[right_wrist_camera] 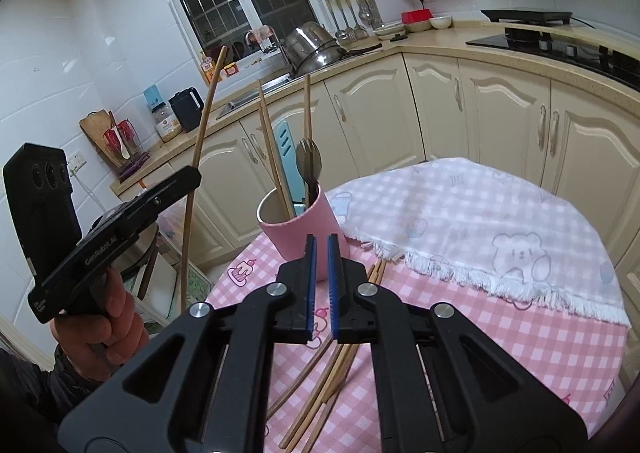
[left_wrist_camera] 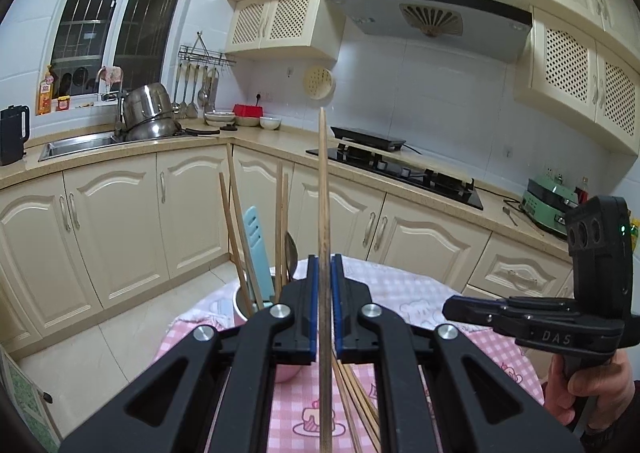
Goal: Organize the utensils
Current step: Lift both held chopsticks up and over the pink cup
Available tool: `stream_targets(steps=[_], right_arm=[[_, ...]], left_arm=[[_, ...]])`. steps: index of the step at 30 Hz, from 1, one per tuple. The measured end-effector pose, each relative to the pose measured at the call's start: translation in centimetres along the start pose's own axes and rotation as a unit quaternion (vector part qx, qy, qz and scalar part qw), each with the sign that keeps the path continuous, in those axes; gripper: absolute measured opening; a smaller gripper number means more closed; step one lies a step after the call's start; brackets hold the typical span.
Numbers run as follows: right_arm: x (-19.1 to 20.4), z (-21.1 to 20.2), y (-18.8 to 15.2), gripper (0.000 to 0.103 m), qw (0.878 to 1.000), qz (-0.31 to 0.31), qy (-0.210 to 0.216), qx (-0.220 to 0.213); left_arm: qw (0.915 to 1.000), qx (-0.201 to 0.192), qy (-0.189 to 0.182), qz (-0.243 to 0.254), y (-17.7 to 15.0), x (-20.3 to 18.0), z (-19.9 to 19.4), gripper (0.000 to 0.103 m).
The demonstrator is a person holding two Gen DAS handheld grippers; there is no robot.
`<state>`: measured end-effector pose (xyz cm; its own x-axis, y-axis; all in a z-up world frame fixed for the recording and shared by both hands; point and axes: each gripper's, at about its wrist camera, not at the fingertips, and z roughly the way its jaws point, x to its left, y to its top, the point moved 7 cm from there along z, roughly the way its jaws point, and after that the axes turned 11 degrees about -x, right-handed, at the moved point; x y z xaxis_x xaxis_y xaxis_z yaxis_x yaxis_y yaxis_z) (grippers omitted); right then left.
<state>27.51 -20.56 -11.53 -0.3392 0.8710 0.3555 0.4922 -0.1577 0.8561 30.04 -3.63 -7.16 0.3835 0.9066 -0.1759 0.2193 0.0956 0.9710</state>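
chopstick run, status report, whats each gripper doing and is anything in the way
Left gripper shut on one chopstick, raised. Right gripper shut, empty. Pink cup part-filled; loose chopsticks on table. Nothing blocking the cup.

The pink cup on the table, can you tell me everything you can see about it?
The pink cup is a plain round tumbler, pink outside and white inside, with no handle. It looks like plastic or ceramic. It stands upright near the edge of the pink checked tablecloth. Inside lean wooden chopsticks, a light blue utensil and a metal spoon and fork. Neither gripper touches it.
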Motion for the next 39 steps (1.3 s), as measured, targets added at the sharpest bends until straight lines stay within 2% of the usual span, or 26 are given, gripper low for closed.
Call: stream_targets(steps=[4,5,6,7,8,10,12,17,19,21,22,24,30,34,36,39], right_arm=[[-2.3,2.1,-2.4,0.007,0.997,0.028,-0.035,0.066],[-3.1,2.9,-3.5,0.019,0.994,0.038,-0.051,0.092],[-3.7,3.3,-4.2,0.044,0.992,0.046,-0.060,0.105],[-4.6,3.9,-4.9,0.059,0.989,0.049,-0.080,0.116],[-5.1,4.4,-5.5,0.064,0.986,0.042,-0.101,0.124],[-6.0,5.5,-6.5,0.063,0.981,0.044,-0.120,0.145],[-6.6,6.5,-7.1,0.049,0.977,0.046,-0.130,0.161],[-7.9,10.3,-7.8,0.041,0.964,0.036,-0.174,0.201],[-8.2,11.7,-8.1,0.033,0.957,0.023,-0.193,0.217],[-8.0,12.6,-8.3,0.016,0.952,-0.008,-0.206,0.224],[-7.9,12.8,-8.3,0.013,0.950,-0.028,-0.213,0.227],[-7.6,12.7,-8.4,0.006,0.955,-0.016,-0.190,0.228],[-6.9,9.5,-6.4,0.006,0.979,0.027,-0.128,0.156],[-5.3,6.5,-3.0,0.006,0.992,0.031,-0.095,0.082],[-4.6,5.8,-1.2,0.006,0.995,0.032,-0.081,0.053],[-2.4,4.3,2.6,0.006,0.998,0.030,-0.050,-0.018]], left_arm=[[1.0000,0.004,-0.001,-0.002,-0.2,0.1,0.2,0.005],[1.0000,0.005,-0.002,-0.001,-0.3,0.1,0.2,0.005],[1.0000,0.006,-0.002,0.000,-0.5,0.1,0.2,0.005],[1.0000,0.006,-0.003,-0.001,-0.6,0.1,0.2,0.005],[1.0000,0.008,-0.004,-0.002,-0.7,0.2,0.3,0.005],[0.9999,0.010,-0.004,-0.003,-1.0,0.4,0.4,0.005],[0.9999,0.012,-0.004,-0.004,-1.1,0.5,0.4,0.005],[0.9999,0.013,-0.005,-0.003,-1.3,0.5,0.6,0.005],[0.9999,0.012,-0.004,0.000,-1.3,0.6,0.5,0.005],[0.9999,0.012,-0.001,0.002,-1.3,0.6,0.5,0.005],[0.9999,0.011,0.001,0.001,-1.3,0.8,0.5,0.005],[0.9999,0.010,0.003,-0.002,-1.2,1.1,0.4,0.005],[0.9999,-0.003,0.009,-0.011,-0.5,1.8,0.3,0.005],[0.9997,-0.019,0.007,-0.013,0.3,1.8,0.2,0.005],[0.9993,-0.033,0.007,-0.014,1.0,1.9,0.2,0.005],[0.9985,-0.050,0.009,-0.019,2.1,2.1,0.5,0.005]])
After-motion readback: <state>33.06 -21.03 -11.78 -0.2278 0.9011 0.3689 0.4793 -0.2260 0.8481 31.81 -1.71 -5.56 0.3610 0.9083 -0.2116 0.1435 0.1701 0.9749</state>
